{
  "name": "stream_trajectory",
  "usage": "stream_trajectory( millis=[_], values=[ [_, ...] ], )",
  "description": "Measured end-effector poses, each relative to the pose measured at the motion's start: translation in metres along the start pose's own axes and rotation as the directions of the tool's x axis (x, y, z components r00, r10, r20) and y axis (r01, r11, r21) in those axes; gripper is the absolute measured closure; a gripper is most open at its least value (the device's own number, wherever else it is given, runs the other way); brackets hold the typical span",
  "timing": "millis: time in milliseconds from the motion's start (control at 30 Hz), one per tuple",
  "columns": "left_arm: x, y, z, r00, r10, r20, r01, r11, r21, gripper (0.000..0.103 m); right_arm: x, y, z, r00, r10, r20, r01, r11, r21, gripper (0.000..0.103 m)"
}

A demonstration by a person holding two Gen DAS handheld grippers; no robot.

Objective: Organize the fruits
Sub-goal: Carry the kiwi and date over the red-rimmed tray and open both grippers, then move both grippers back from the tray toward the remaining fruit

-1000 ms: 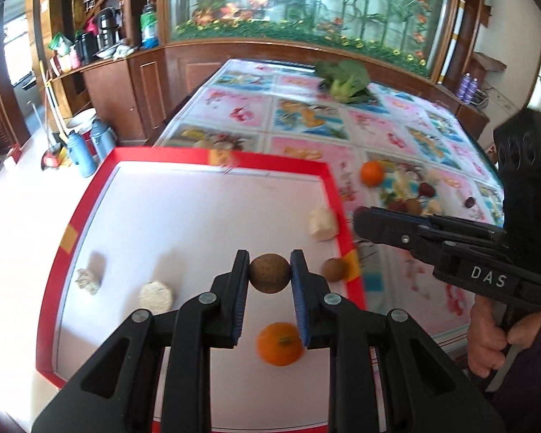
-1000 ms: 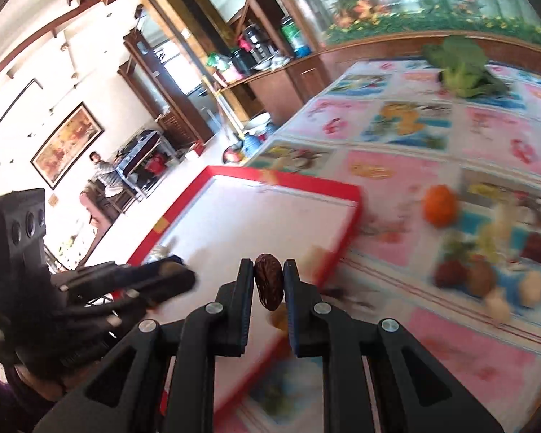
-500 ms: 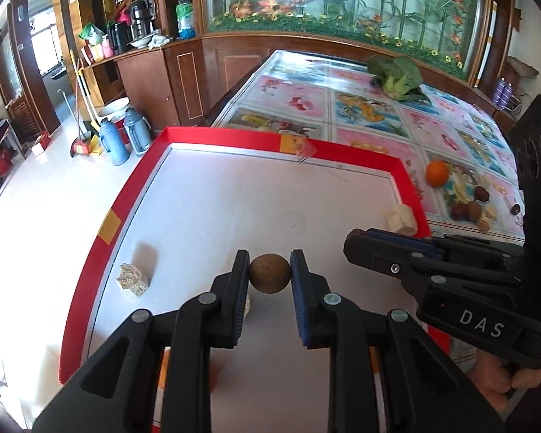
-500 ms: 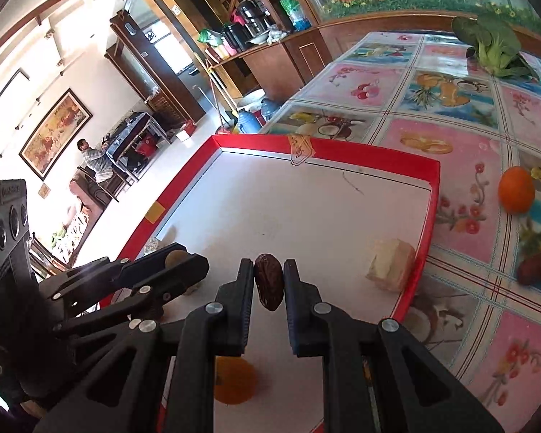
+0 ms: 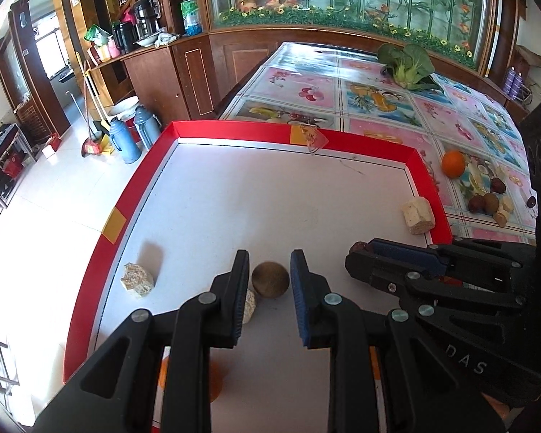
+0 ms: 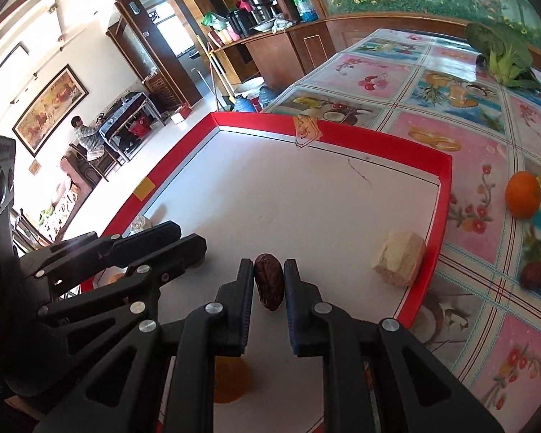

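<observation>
My left gripper [image 5: 269,270] is shut on a round brown fruit [image 5: 270,281] low over the white tray with a red rim [image 5: 234,130]. My right gripper [image 6: 268,270] is shut on a dark red date [image 6: 269,281] over the same tray [image 6: 378,140], just right of the left gripper [image 6: 184,238]. The right gripper also shows in the left wrist view [image 5: 360,252]. An orange [image 6: 231,379] lies on the tray under the jaws. Pale chunks [image 5: 417,214] [image 5: 137,278] lie on the tray.
On the flowered tablecloth right of the tray lie another orange [image 5: 452,163], a cluster of dates, brown fruits and pale pieces [image 5: 488,200], and a leafy green vegetable [image 5: 407,61] at the far end. The floor drops off left of the tray.
Both grippers have moved forward and lower over the tray with their fruits. The pale chunk at the right rim now sits farther back relative to them.
</observation>
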State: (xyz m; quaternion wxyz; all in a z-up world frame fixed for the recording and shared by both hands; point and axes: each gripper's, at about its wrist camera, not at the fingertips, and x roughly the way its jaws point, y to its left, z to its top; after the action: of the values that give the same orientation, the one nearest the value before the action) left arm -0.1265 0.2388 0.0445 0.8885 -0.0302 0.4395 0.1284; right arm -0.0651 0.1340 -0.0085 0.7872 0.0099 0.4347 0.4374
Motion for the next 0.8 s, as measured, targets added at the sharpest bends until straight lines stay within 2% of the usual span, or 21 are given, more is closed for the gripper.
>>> stream_trajectory(
  millis=[67,233,333,467,567,800],
  values=[
    [0.000,0.000,0.000,1.000,0.021,-0.001,-0.021,1.000,-0.004,0.063,-0.001,0.000,-0.001,1.000,0.005,0.005,-0.005,1.000,-0.002,0.088],
    [-0.002,0.003,0.002,0.999,0.042,0.007,-0.042,0.999,-0.020,0.048,-0.008,-0.001,-0.001,0.999,0.033,0.022,-0.033,0.999,-0.002,0.086],
    [-0.005,0.002,0.003,0.999,0.046,0.018,-0.046,0.999,-0.016,0.044,-0.019,-0.002,-0.001,0.997,0.051,0.057,-0.051,0.999,-0.003,0.086],
    [-0.010,-0.001,0.005,0.998,0.056,0.028,-0.055,0.998,-0.012,0.040,-0.033,-0.004,0.000,0.993,0.043,0.110,-0.043,0.999,-0.004,0.076],
    [-0.013,-0.005,0.006,0.998,0.061,0.030,-0.061,0.998,-0.004,0.037,-0.044,-0.008,0.000,0.990,0.044,0.137,-0.044,0.999,-0.001,0.076],
    [-0.023,-0.032,0.009,0.998,0.046,0.038,-0.048,0.998,0.045,0.034,-0.078,-0.040,0.000,0.980,-0.025,0.195,0.017,0.999,0.041,0.075]
  ],
)
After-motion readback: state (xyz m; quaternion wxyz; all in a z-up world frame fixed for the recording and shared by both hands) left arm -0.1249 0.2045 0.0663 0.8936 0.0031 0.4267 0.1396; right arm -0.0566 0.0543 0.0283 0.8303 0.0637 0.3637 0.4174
